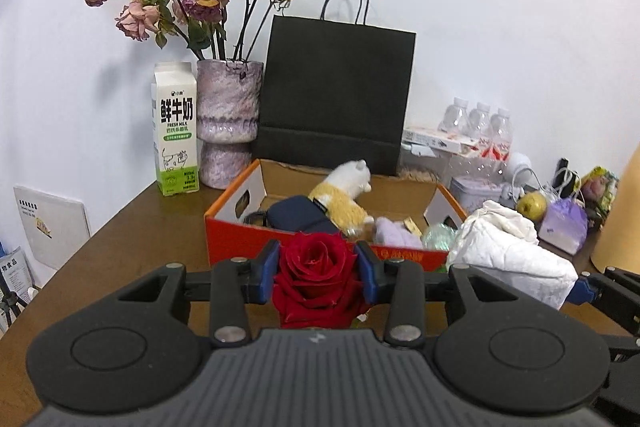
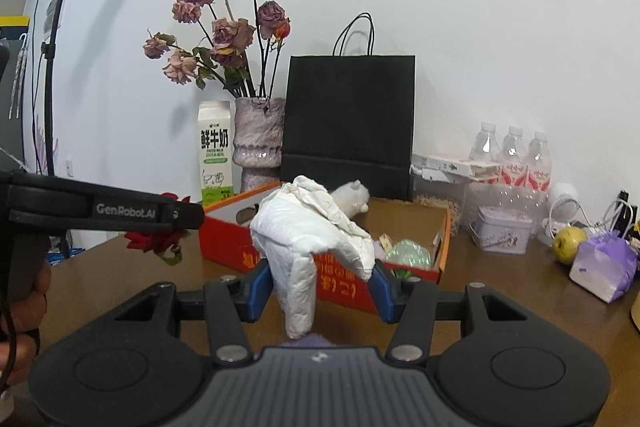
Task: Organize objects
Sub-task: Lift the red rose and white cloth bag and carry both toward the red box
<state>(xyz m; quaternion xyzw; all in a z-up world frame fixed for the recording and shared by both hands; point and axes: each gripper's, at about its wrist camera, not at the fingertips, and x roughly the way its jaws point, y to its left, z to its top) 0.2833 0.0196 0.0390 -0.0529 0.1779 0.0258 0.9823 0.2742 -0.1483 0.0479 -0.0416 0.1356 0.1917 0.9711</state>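
The left gripper [image 1: 318,269] has its jaws squeezed on a red rose [image 1: 316,267], held above the table just in front of the orange box [image 1: 240,231]. The right gripper [image 2: 320,285] pinches a white crumpled bag [image 2: 316,239] beside it. Biggest risk is probably crushed petals from clamping the bloom, or the floppy bag slipping out on the way in.

milk carton [image 1: 175,131]: "鲜牛奶 FRESH MILK" | left claw [image 2: 160,227] arm: "GenRoboLAI"
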